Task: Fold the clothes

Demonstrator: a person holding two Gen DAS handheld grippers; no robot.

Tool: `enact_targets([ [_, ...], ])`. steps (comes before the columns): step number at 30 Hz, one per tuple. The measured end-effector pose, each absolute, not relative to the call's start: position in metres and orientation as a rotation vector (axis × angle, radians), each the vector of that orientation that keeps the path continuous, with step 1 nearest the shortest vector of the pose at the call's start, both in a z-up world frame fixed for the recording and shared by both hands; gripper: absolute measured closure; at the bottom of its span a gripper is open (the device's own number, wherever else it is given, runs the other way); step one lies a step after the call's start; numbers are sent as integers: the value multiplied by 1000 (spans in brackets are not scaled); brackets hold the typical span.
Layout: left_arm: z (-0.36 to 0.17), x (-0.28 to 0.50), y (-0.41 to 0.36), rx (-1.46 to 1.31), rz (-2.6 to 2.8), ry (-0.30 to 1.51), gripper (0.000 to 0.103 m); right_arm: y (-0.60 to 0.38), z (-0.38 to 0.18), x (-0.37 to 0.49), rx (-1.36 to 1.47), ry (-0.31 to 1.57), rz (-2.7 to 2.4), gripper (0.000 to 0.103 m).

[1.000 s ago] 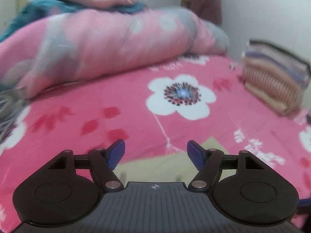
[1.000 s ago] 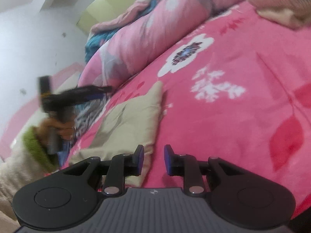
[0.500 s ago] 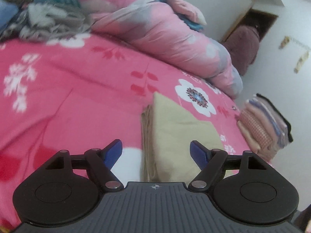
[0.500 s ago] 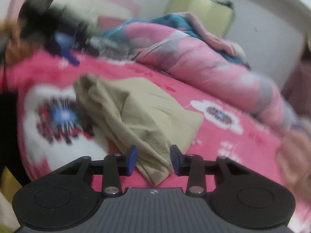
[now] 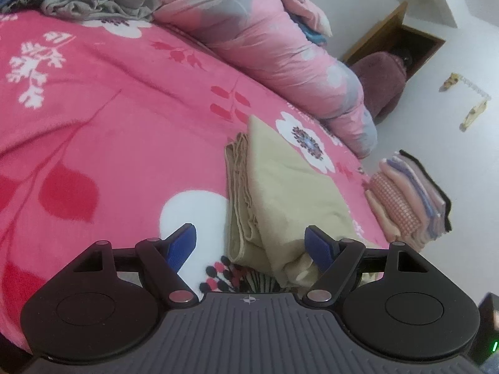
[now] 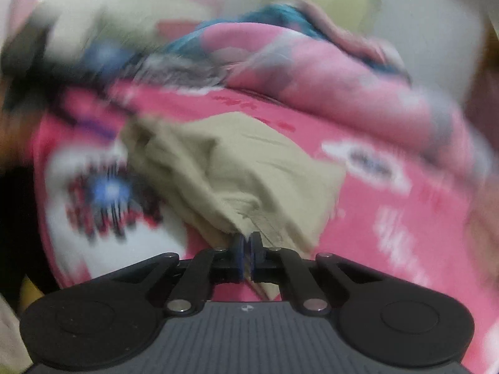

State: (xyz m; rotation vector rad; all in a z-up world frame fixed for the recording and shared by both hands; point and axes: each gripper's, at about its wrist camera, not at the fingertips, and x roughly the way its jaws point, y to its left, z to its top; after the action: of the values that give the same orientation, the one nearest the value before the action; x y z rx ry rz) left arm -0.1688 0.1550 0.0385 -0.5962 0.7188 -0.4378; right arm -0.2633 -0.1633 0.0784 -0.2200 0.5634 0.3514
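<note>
Right wrist view: right tool (image 6: 248, 246) clenched on near corner of beige garment (image 6: 249, 162), jaws just closed.
Left tool (image 5: 251, 246) released, straddling its near end; long axis runs away.

The folded garment (image 5: 280, 187) is plain khaki-beige. The bedspread (image 5: 109, 118) is hot pink, patterned with white flowers, white sprigs and red leaves. The rolled duvet (image 5: 265, 40) is paler pink with grey and white blotches. The stack of folded clothes (image 5: 408, 199) shows pink, lilac and a red-and-cream check. The left hand-held gripper (image 5: 251, 244) is black with blue pads.
</note>
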Motion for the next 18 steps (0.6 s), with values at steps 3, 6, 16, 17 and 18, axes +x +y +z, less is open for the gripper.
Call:
enact_targets([
  [3, 32, -167, 161, -632, -440, 727, 26, -177, 85, -264, -74, 571, 369, 97],
  [6, 30, -165, 166, -658, -458, 726, 26, -180, 90, -275, -13, 565, 414, 96],
  [16, 29, -137, 171, -735, -461, 674, 25, -57, 104, -283, -697, 279, 582, 36],
  [17, 31, -128, 171, -727, -461, 672, 25, -40, 93, -281, -809, 254, 573, 36],
  [18, 34, -118, 170, -720, -462, 670, 25, -27, 83, -278, -886, 233, 567, 36],
])
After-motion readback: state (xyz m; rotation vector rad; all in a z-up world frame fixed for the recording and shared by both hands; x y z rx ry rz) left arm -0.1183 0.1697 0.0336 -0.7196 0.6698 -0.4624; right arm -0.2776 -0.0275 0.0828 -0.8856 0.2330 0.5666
